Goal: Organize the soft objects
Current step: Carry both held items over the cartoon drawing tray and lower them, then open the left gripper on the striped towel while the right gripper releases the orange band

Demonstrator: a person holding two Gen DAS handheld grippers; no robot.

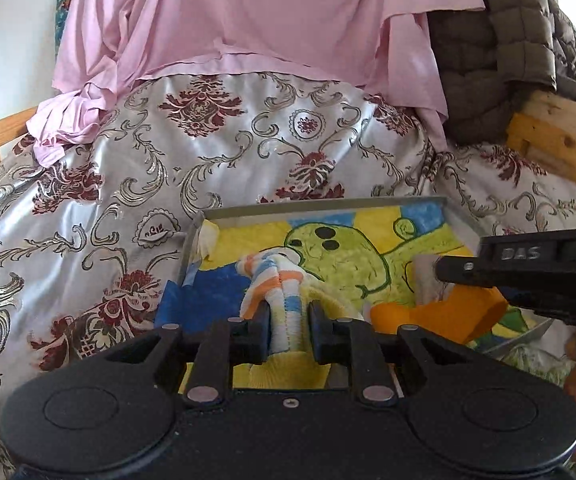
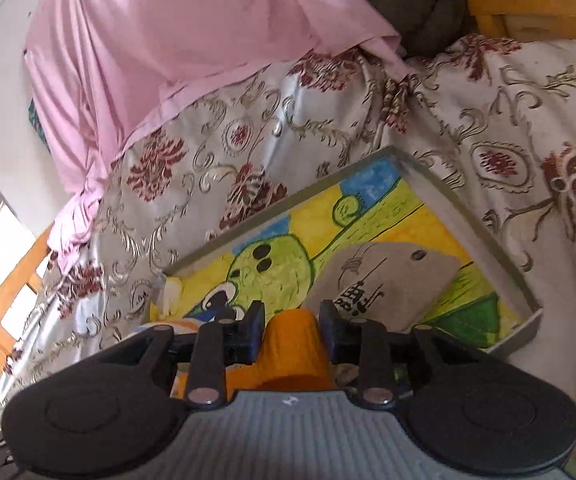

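A grey tray (image 1: 319,205) lined with a yellow, green and blue cartoon cloth lies on a patterned bedspread. My left gripper (image 1: 288,316) is shut on a striped orange, blue and white sock (image 1: 278,280) over the tray's near side. My right gripper (image 2: 292,320) is shut on an orange soft piece (image 2: 292,344); it also shows in the left wrist view (image 1: 439,312), under the right gripper's black body (image 1: 527,268). A grey folded cloth with black print (image 2: 379,276) lies in the tray (image 2: 483,236) beyond the right gripper.
A pink garment (image 1: 248,24) hangs at the back over the silver and maroon bedspread (image 1: 108,184). A dark quilted jacket (image 1: 499,44) and wooden bed frame (image 1: 555,128) are at the back right. A window (image 2: 4,248) is at the left.
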